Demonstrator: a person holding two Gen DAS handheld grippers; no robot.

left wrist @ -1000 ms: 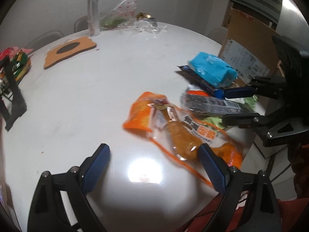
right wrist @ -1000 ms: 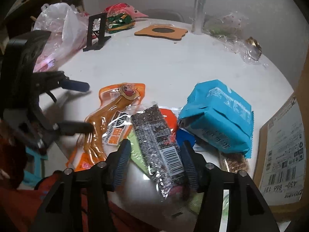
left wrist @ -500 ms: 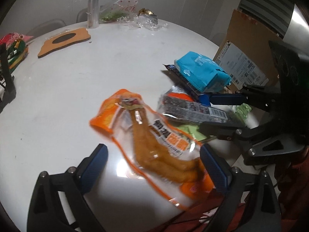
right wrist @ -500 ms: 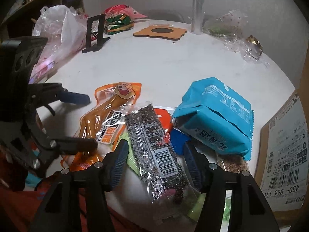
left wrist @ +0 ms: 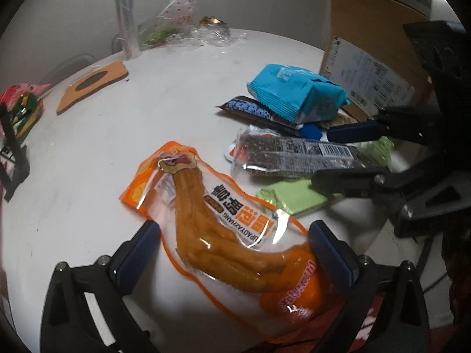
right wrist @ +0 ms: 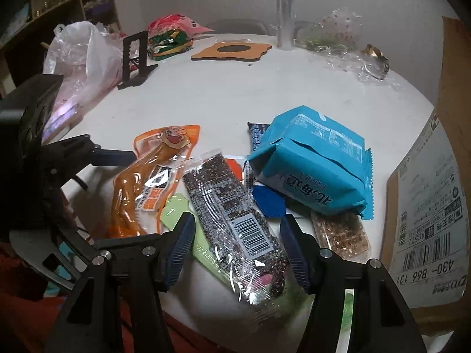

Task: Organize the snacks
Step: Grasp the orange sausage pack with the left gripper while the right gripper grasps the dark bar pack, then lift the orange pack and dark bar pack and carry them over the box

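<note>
orange, slick clear-windowed chicken-foot snack pouch lies at the near edge of the round white table, between the spread jaws of the left gripper, which have just been opening; it could slide off; right gripper, half spread, straddles the speckled black bar wrapper untouched; a green sachet underneath and the blue biscuit pack crowd both.

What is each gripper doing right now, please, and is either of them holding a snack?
Left gripper: open, jaws just widened, astride the orange chicken-feet pack, not gripping.
Right gripper: open, astride the dark seaweed bar, holding nothing.
</note>
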